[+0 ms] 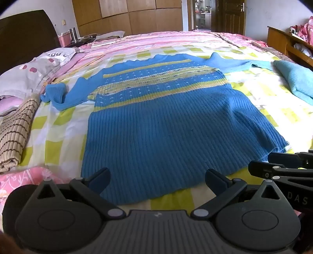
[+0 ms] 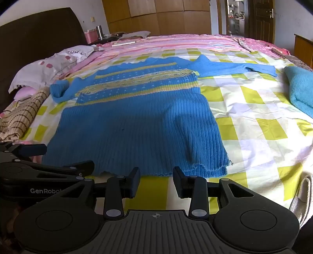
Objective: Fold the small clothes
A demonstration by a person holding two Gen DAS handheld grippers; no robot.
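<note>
Far left: dark headboard (image 2: 39, 29), spotted pillow (image 2: 54, 64) beside it, striped tan cloth (image 1: 17, 125) bunched along the left edge of the bed. Between that cloth and the sweater, a narrow strip of bare checked sheet (image 2: 254, 109). Much wider open sheet on the right side, running out to a folded teal towel (image 2: 301, 88) at the far right edge. Pink bedspread (image 1: 156, 41) across the far side, wooden wardrobe (image 2: 156, 15) and a doorway beyond.

Blue sweater (image 1: 156, 127) spread flat near the middle of the bed, hem near, neck far, long axis running from near to far. Yellow bands crossing the chest. Left sleeve folded back on itself in a short bend; right sleeve stretched out toward the far right, reaching close to the towel. Slight ridge rising in the lower right of the body; hem a little ruffled at the right corner.

Left gripper (image 1: 156, 180) with jaws spread wide, nothing between them, hovering over the hem's near left part, tips seen against the knit; contact not clear. Right gripper (image 2: 156, 182) with jaws partly apart, nothing between them, just short of the hem, over bare sheet. Both side by side at the near edge, angled downward.
</note>
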